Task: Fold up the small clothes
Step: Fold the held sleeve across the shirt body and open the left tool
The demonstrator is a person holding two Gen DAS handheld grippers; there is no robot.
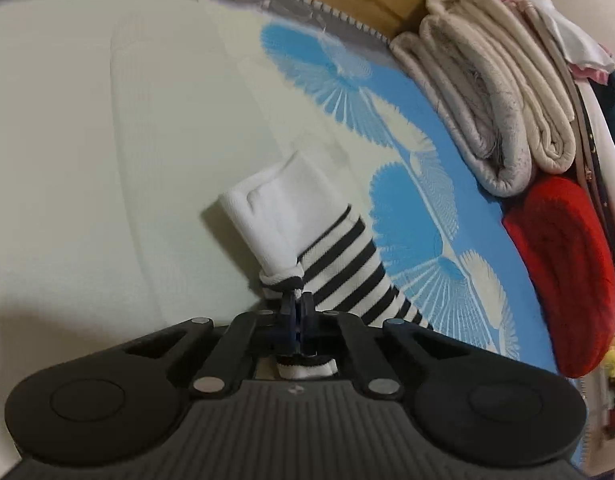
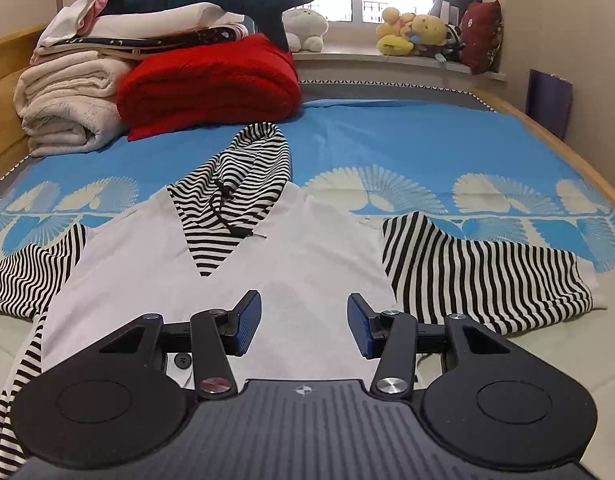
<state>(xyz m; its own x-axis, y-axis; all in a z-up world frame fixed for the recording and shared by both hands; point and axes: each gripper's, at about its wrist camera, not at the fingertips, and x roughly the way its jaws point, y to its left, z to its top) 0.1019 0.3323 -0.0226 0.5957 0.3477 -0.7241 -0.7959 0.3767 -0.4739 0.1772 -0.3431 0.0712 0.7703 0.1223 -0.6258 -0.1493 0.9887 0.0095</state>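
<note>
Folding has barely begun, by my reading: the small hooded top [image 2: 227, 280] lies spread flat, front up, on the bed [image 2: 387, 140], its body unfolded and only its sleeve ends disturbed.

At the left, the left gripper [image 1: 296, 300] has its jaws pressed together on the striped sleeve [image 1: 339, 264], pinching the knit just behind the cuff [image 1: 275, 212]. The white ribbed cuff stands up from the bedsheet, soft and limp, with black-and-white bands behind it. Whether this sleeve is the top's left one I cannot say for sure, since each view shows only part.

In the middle, the top's body is plain white, smooth jersey, with a striped V insert, a striped hood [image 2: 255, 160] lying beyond it and a dark drawstring across. The right gripper [image 2: 304, 320] hovers over the lower chest, jaws spread, gripping nothing.

To the right, the other sleeve [image 2: 479, 272] lies out sideways, bunched and wrinkled. Both sleeves, the hood and the body appear left to fold.
</note>
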